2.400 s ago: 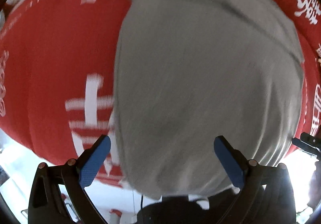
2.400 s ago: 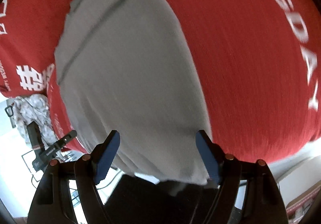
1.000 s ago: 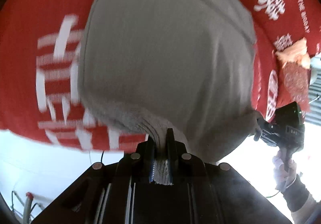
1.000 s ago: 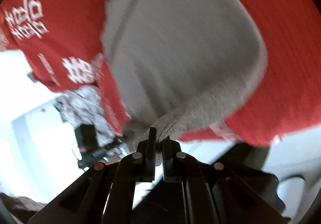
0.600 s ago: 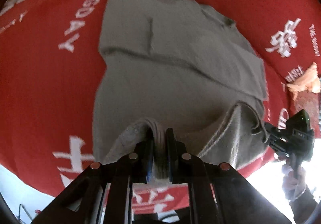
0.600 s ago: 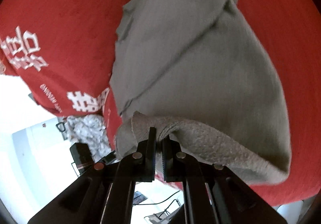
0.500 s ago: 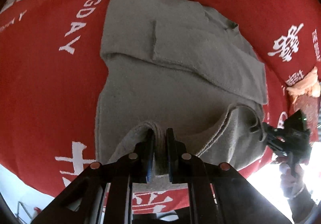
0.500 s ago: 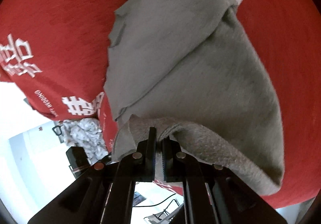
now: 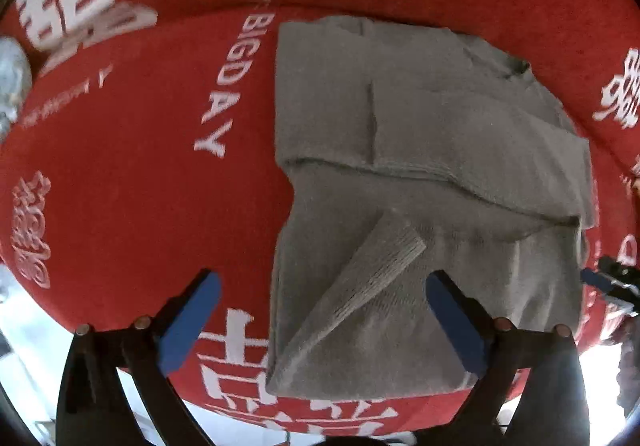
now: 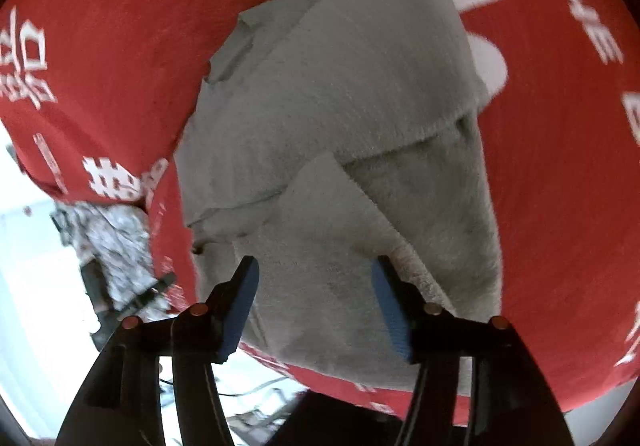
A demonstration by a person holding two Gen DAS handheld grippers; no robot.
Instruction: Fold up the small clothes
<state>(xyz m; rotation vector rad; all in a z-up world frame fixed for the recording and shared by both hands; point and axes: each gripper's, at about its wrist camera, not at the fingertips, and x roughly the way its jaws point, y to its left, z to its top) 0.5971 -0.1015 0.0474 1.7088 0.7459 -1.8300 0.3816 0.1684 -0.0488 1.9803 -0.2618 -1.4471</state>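
My left claw [image 9: 320, 310] points down over the grey garment [image 9: 432, 174], and its blue pads [image 9: 188, 322] stand wide apart and are opening; a turned-over ribbed corner [image 9: 376, 274] of the garment lies in the gap between them, and neither pad presses on it. The grey garment lies folded on the red cloth [image 9: 140, 174] that covers the bench: an upper layer is laid across the far part, its hem running side to side, and the near part carries the ribbed corner turned diagonally over it. White lettering and ornamental characters are printed on the red cloth beside the garment. My right claw [image 10: 316, 298] is tilted downward over the other side of the same garment [image 10: 340, 86]; its jaws are parted and opening, its blue pads [image 10: 390, 310] flank a folded flap [image 10: 320, 214] of the fabric, and the fabric lies loose between them without being pinched. In the right wrist view, a patterned grey-white cloth [image 10: 108, 242] sits past the bench edge at the left.
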